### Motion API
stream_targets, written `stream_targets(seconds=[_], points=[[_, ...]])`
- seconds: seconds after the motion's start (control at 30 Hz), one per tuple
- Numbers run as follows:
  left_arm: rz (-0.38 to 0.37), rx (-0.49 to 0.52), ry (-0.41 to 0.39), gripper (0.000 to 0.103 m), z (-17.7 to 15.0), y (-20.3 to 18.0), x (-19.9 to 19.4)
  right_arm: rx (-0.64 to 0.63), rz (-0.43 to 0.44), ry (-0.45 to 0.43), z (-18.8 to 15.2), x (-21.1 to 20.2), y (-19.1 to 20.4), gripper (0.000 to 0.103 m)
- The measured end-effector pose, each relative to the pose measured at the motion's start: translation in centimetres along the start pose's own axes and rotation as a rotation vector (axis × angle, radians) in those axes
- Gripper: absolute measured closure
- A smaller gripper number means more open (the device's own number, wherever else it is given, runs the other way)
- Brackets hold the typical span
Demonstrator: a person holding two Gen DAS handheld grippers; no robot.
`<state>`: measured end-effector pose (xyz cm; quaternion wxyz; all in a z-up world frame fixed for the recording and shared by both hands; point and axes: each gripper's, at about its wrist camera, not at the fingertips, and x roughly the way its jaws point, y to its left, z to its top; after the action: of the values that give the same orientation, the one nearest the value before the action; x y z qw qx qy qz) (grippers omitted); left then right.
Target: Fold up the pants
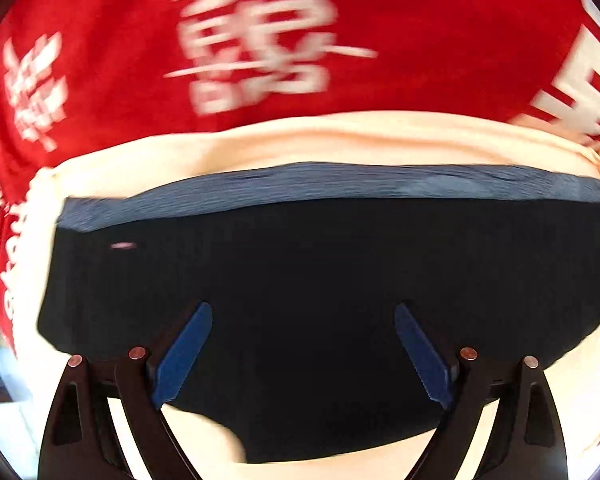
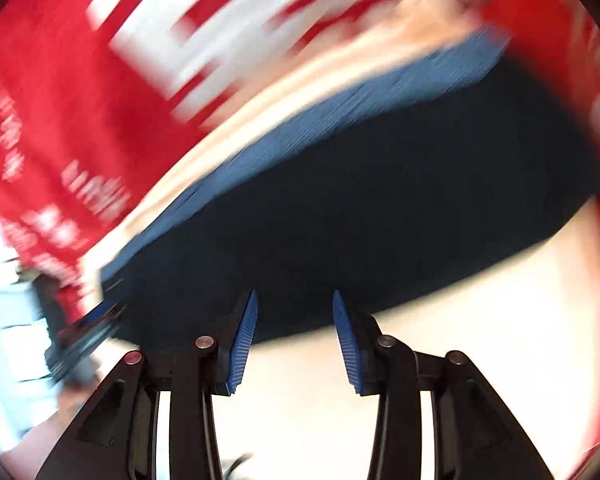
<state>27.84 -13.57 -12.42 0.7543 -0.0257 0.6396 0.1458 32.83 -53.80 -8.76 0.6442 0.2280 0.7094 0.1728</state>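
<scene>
Cream worktop under red lettered cloth carries dark folded pants at centre frame; both left tongs and right tongs are held open and empty, so blurred, hurried motion could scuff the fold loose.

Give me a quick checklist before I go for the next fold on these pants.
1. Left gripper jaws apart, nothing between them: ok.
2. Right gripper jaws apart, empty: ok.
3. Pants lie on the cream surface, not hanging: ok.
4. Ribbed waistband on the far edge, visible from both wrists: ok.
5. Right view sharp enough to pick a grasp point: not ok, heavy motion blur.
6. Cloth smooth, no wrinkles: cannot tell, the dark fabric shows no detail.
</scene>
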Motion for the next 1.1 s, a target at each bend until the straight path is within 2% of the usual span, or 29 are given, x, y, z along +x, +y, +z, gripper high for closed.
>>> stream_targets(seconds=[0.07, 0.2, 0.27, 0.37, 0.4, 0.43, 0.47, 0.63, 0.7, 0.8, 0.87, 0.93, 1.0, 1.1], points=[[0.049, -0.006, -0.002, 0.009, -0.2, 3.7, 0.6, 0.001, 0.108, 0.078, -3.3, 3.1, 3.4, 0.060], [0.134, -0.017, -0.010, 0.009, -1.5, 11.4, 2.3, -0.020, 0.226, 0.161, -8.9, 9.5, 9.2, 0.060], [0.162, -0.019, -0.008, 0.009, -2.7, 14.1, 4.0, 0.009, 0.285, 0.179, -9.4, 11.4, 11.2, 0.060], [0.218, -0.016, 0.011, 0.009, -3.6, 18.2, 6.7, 0.045, 0.303, 0.188, -11.0, 15.4, 13.8, 0.060], [0.206, -0.023, 0.018, 0.009, -3.9, 19.2, 7.5, 0.057, 0.308, 0.180, -11.4, 16.4, 14.4, 0.060], [0.147, -0.042, 0.009, 0.007, -4.3, 20.4, 7.9, 0.061, 0.311, 0.174, -11.6, 16.2, 15.2, 0.060], [0.129, -0.055, -0.001, 0.000, -4.6, 20.7, 7.7, 0.068, 0.319, 0.159, -12.6, 15.8, 15.7, 0.060], [0.030, -0.060, -0.019, 0.000, -4.8, 21.9, 8.6, 0.121, 0.350, 0.127, -9.8, 16.8, 15.2, 0.060], [0.008, -0.042, -0.017, 0.000, -4.5, 21.9, 8.2, 0.139, 0.313, 0.140, -8.3, 17.3, 15.7, 0.092], [-0.008, 0.008, -0.014, 0.000, -4.8, 22.3, 7.8, 0.038, 0.306, 0.080, -8.2, 14.8, 18.0, 0.093], [-0.012, 0.036, -0.014, 0.000, -5.4, 22.7, 8.1, -0.004, 0.235, 0.077, -9.4, 14.7, 18.2, 0.094], [-0.020, 0.047, -0.027, 0.000, -5.9, 22.8, 8.4, 0.019, 0.170, 0.110, -10.5, 16.2, 16.8, 0.094], [-0.010, 0.045, -0.028, 0.000, -6.1, 22.8, 8.3, 0.039, 0.183, 0.106, -11.1, 16.9, 15.9, 0.093], [0.035, 0.039, -0.007, 0.000, -6.7, 20.6, 6.4, -0.010, 0.150, 0.140, -11.0, 15.5, 16.5, 0.078]])
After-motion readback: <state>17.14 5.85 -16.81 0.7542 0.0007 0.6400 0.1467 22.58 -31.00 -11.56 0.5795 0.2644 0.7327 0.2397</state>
